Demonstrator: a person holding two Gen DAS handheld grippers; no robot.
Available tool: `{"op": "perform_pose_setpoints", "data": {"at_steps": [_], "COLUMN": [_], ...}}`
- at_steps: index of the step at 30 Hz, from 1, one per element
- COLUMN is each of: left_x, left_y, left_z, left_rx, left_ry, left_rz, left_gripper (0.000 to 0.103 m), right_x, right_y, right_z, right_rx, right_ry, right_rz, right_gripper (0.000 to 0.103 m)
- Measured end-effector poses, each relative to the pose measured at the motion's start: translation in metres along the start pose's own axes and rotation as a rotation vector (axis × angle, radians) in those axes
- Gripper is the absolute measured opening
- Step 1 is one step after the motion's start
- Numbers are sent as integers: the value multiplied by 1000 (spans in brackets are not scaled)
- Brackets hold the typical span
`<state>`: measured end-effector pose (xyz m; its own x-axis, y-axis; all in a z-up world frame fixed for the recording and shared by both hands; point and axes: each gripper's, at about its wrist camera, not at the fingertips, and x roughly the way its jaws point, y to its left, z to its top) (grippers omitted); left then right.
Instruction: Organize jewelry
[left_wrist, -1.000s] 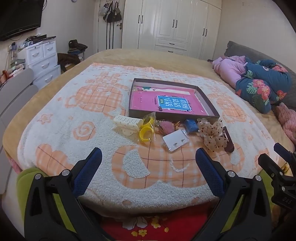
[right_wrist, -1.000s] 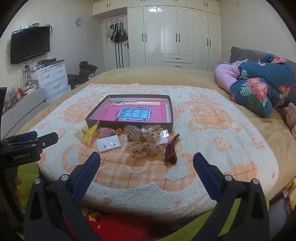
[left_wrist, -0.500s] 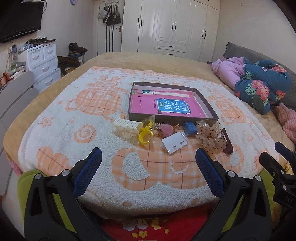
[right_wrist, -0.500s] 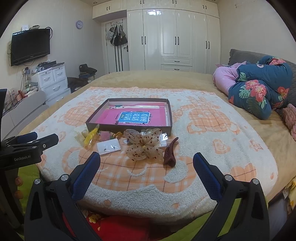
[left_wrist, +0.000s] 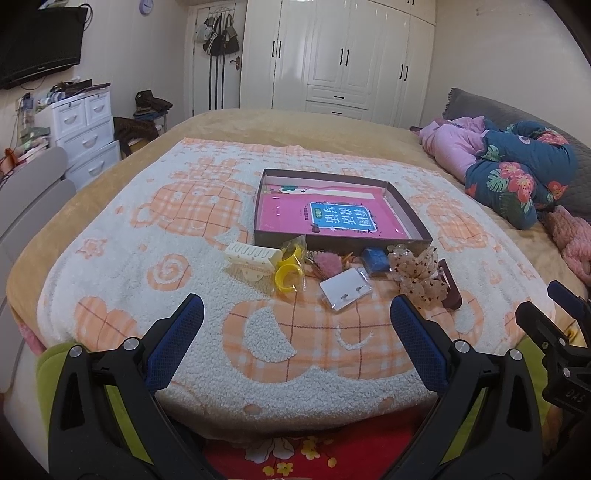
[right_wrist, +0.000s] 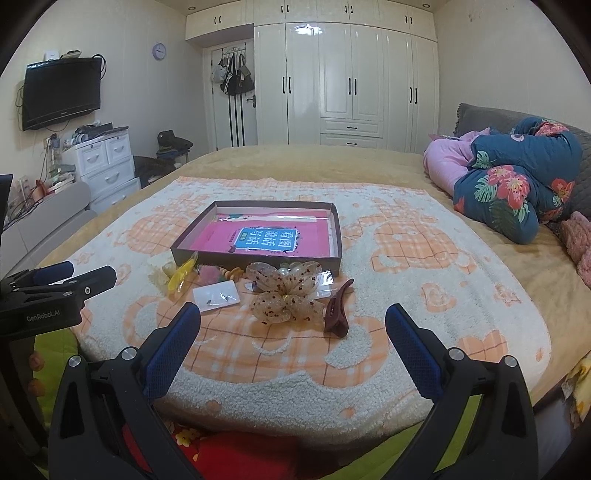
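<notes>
Two handheld grippers hover at the near edge of a bed, both with jaws spread wide and nothing between them. The left gripper (left_wrist: 295, 332) and the right gripper (right_wrist: 293, 334) sit side by side above the front of an orange-and-white fleece blanket (left_wrist: 122, 236), where a broad band of bare blanket separates them from the jewelry. "GenRobot.AI" is printed on the left gripper's body as seen from the right wrist view.

Beyond that band lies a loose cluster: a white earring card (left_wrist: 345, 288), a yellow bangle (left_wrist: 287, 275) in clear wrap, a cream comb clip (left_wrist: 253, 256), a pink fluffy piece (left_wrist: 328, 263), a blue item (left_wrist: 376, 260), a sheer speckled bow (right_wrist: 284, 295) and a dark red claw clip (right_wrist: 336, 314) just right of the bow. Directly behind them sits a shallow dark box (left_wrist: 258, 206), its floor pink with a blue label bearing Chinese characters, too distorted to read with certainty.

Open blanket flanks the box on both sides. Farther off are a floral quilt (right_wrist: 517, 184), white wardrobes (right_wrist: 351, 81), a wall-mounted television (right_wrist: 61, 92) and a white drawer unit (right_wrist: 107, 162).
</notes>
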<state>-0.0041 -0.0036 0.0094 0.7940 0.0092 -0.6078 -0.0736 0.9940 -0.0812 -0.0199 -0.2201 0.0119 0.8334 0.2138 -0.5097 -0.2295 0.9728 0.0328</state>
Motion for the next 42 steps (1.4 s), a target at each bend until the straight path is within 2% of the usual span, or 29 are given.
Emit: {"op": "perform_pose_setpoints", "data": {"at_steps": [19, 28, 33, 39, 42], "left_x": [0, 18, 37, 60, 74], "left_y": [9, 40, 61, 79, 80], "left_z": [3, 7, 7, 8, 13], "left_rx": [-16, -74, -88, -120, -105], "left_ry": [-17, 6, 62, 114, 125], "left_rz": [12, 68, 91, 48, 21], "left_gripper": [93, 93, 93, 93, 93], "right_x": [0, 37, 63, 92, 106], "right_y": [9, 21, 29, 34, 34], "right_z": [7, 12, 12, 10, 11], "right_rx": [-71, -151, -186, -206, -210], "right_ry": [-42, 24, 65, 112, 120], "right_rz": [-19, 22, 43, 60, 58], "right_gripper": [97, 97, 97, 97, 97]}}
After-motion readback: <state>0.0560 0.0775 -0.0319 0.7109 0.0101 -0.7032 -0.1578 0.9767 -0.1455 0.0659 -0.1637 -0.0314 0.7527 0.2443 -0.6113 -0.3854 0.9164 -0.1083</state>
